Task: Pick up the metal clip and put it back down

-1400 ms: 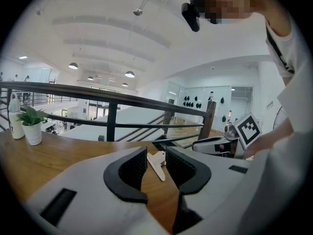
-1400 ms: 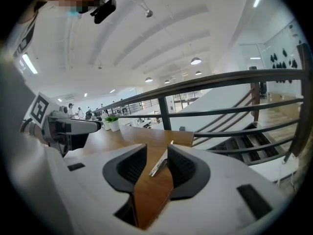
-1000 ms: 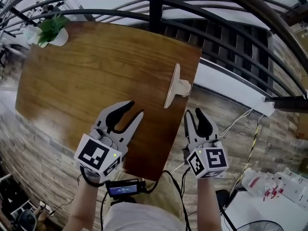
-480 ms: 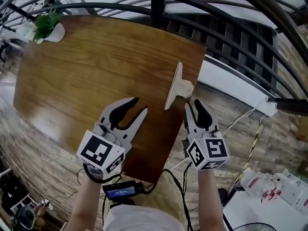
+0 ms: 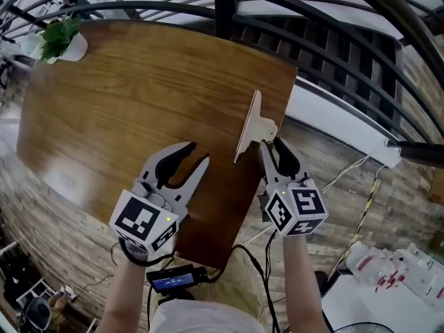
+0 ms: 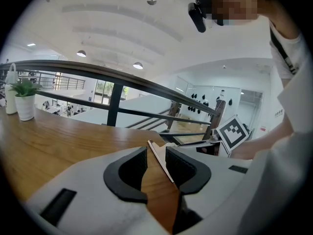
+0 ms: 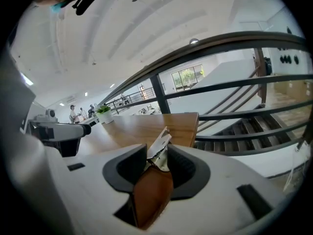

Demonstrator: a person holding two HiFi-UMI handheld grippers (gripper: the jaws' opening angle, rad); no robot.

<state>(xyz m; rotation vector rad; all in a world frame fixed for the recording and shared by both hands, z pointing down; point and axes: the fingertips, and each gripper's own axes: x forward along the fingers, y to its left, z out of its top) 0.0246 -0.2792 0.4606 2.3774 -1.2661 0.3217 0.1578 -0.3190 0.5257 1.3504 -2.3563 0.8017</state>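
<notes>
Your right claw (image 5: pixel 272 146) partly hides the clip's (image 5: pixel 248 125) tab. Its jaws stand apart with the tab between them, but contact is hard to judge. The clip stands on edge by the table's (image 5: pixel 125 103) right edge, long axis along that edge, tab pointing toward it. Your left claw (image 5: pixel 193 155) gapes empty near the near edge, with bare wood beyond it.

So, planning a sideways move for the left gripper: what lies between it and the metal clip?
Only bare wooden table: in the head view nothing stands between the left gripper and the metal clip. The left gripper view shows the same.
</notes>
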